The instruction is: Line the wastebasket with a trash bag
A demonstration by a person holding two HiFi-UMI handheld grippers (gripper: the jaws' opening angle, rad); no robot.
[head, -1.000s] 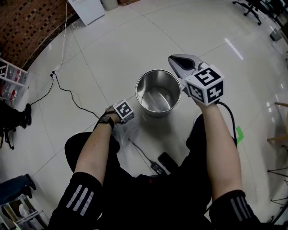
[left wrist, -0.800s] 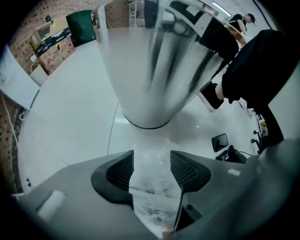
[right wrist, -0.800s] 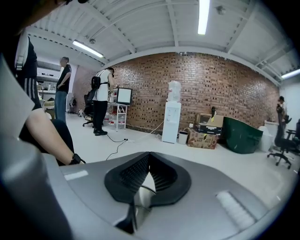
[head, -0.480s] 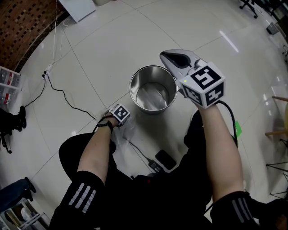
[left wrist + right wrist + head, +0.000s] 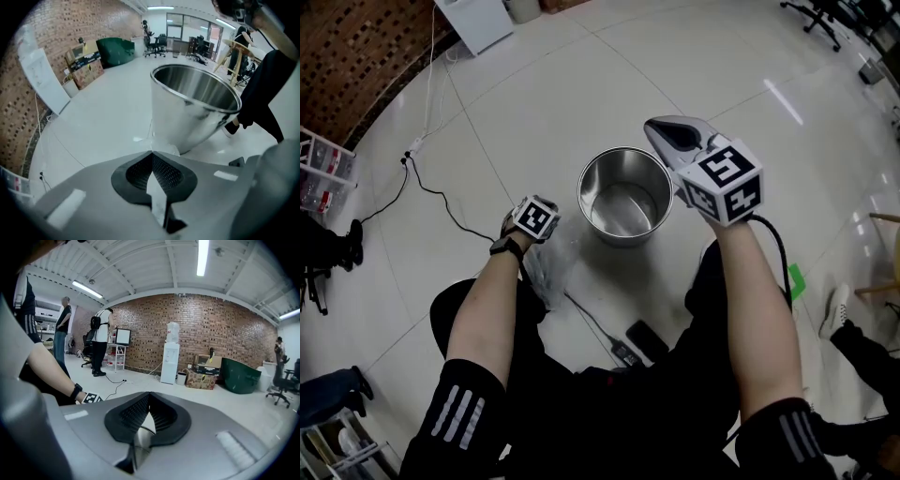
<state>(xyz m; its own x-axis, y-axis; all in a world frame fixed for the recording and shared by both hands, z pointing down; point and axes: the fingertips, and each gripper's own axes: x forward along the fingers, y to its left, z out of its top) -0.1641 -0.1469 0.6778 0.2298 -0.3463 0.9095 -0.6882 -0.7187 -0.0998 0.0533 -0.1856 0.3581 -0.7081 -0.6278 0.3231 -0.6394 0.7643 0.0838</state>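
A bare steel wastebasket stands upright on the white tiled floor; the left gripper view shows it close ahead. My left gripper hangs left of it, pointing steeply down. Its jaws are shut on a thin clear trash bag, which trails crumpled to the floor beneath; a wisp of film shows at the tips. My right gripper is held over the basket's right rim, shut, with nothing in it.
A black cable runs across the floor at left. A dark phone-like device lies near my knees. There are shelves at far left, a white cabinet at the back and another person's shoe at right.
My left gripper has lifted off the floor and moved left and away from my knees, with the clear bag coming up under it. The right gripper has stayed where it was.
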